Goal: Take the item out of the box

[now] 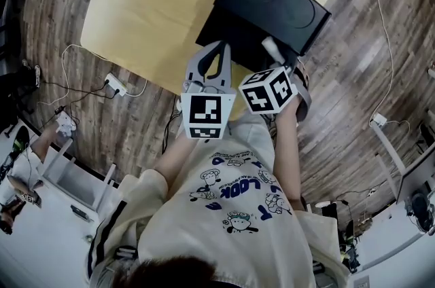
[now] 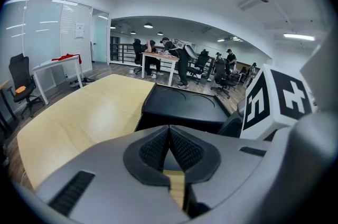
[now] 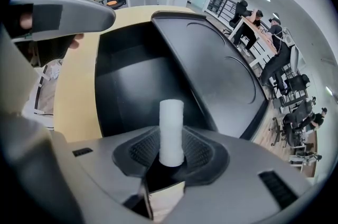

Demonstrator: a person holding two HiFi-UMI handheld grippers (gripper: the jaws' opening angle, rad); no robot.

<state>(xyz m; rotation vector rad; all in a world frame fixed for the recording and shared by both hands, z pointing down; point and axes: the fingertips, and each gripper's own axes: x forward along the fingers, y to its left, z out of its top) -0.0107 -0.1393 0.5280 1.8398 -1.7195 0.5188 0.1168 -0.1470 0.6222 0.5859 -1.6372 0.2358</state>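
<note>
A black box (image 1: pixel 228 32) lies open on the light wooden table (image 1: pixel 149 8), its lid (image 1: pixel 272 1) tipped back on the far side. My right gripper (image 1: pixel 275 52) hangs over the box's near right part, shut on a white cylinder (image 1: pixel 270 45). In the right gripper view the white cylinder (image 3: pixel 171 128) stands upright between the pads of the right gripper (image 3: pixel 171 148), above the box's dark inside (image 3: pixel 132 85). My left gripper (image 1: pixel 219 49) is beside it at the box's near edge; in the left gripper view the left gripper (image 2: pixel 169 136) is shut with nothing in it, facing the box (image 2: pixel 179 106).
The table's near edge (image 1: pixel 143 73) runs just under both grippers. A power strip (image 1: pixel 114 84) and cables lie on the wood floor to the left. People work at desks (image 2: pixel 174 59) far behind the table, and an office chair (image 2: pixel 21 85) stands at the left.
</note>
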